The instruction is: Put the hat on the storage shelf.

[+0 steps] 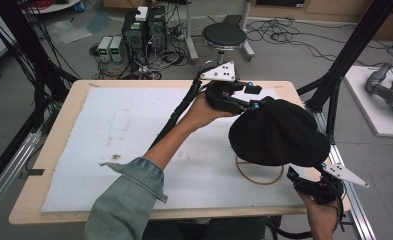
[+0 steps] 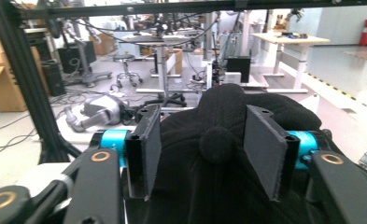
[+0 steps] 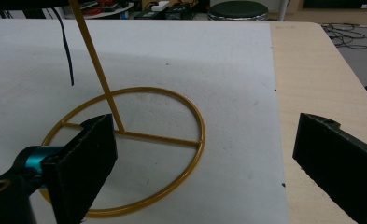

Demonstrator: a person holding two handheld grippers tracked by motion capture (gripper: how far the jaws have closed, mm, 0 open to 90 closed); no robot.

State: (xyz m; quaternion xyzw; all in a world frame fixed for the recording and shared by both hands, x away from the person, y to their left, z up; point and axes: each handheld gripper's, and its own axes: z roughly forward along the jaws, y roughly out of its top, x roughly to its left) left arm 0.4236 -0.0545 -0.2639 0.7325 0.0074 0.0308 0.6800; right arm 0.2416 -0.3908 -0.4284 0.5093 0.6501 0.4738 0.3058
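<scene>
High view: we see a black hat [image 1: 279, 132] at centre right of the frame, raised over the white mat [image 1: 134, 130] that covers the wooden surface [image 1: 59, 125].
Stand: a thin gold stand [image 3: 125, 135] with a ring base and an upright rod sits on the mat under the hat; we judge the hat rests on or near the rod's top, but the contact is hidden.
Left gripper [image 1: 244, 97]: at the hat's upper left edge. In the left gripper view its fingers [image 2: 146, 156] sit a moderate way apart on either side of the crown and its button [image 2: 216, 144]; we cannot tell whether they press the cloth.
Right gripper [image 1: 306, 180]: at lower right of the frame, just below the hat's brim. In the right gripper view its fingers [image 3: 85, 163] are spread wide and hold nothing, facing the ring base.
Handling: we judge the hat light, soft and floppy, so it will sag and fold rather than hold shape.
Where to hold: we would pinch a fold of crown near the button, or the brim edge.
Risk: the slender stand looks easy to tip.
</scene>
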